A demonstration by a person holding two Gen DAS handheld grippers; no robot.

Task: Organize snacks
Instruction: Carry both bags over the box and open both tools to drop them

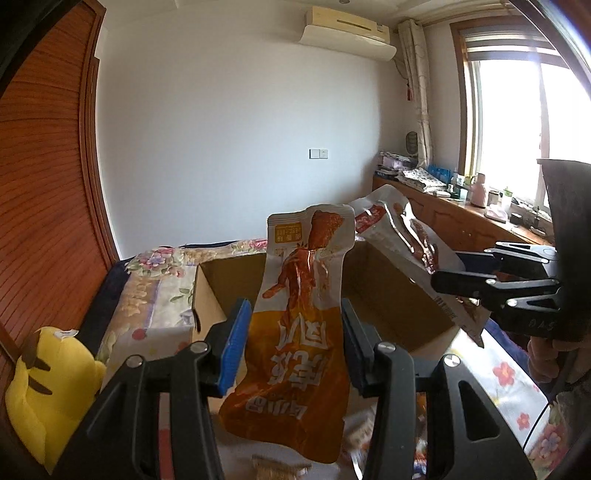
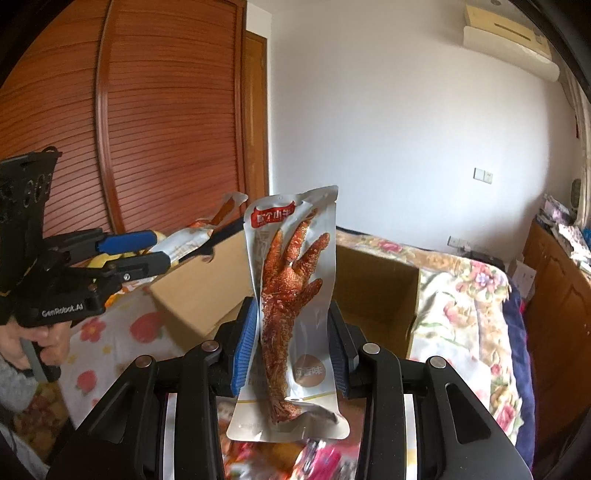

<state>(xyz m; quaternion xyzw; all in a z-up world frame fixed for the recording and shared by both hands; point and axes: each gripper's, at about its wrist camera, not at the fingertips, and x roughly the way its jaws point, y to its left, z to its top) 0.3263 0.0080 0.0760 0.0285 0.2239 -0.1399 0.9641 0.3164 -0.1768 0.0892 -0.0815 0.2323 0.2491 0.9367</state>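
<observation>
Two packets hang over the open cardboard box (image 1: 373, 295) on the bed: your left gripper (image 1: 291, 347) pinches the orange packet (image 1: 295, 354), your right gripper (image 2: 291, 347) the chicken-foot packet (image 2: 291, 306); let go early and they'll catch the rim

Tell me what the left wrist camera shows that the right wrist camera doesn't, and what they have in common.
Only the left wrist view shows the yellow plush toy beside the bed, the bright window, and the printed front of the orange snack pouch.

Only the right wrist view shows the printed front of the silver chicken-foot pouch and the hand that bears the left gripper.

Both show the open cardboard box on the floral bedspread, the air conditioner, and each gripper shut on its pouch, including the right gripper.
</observation>
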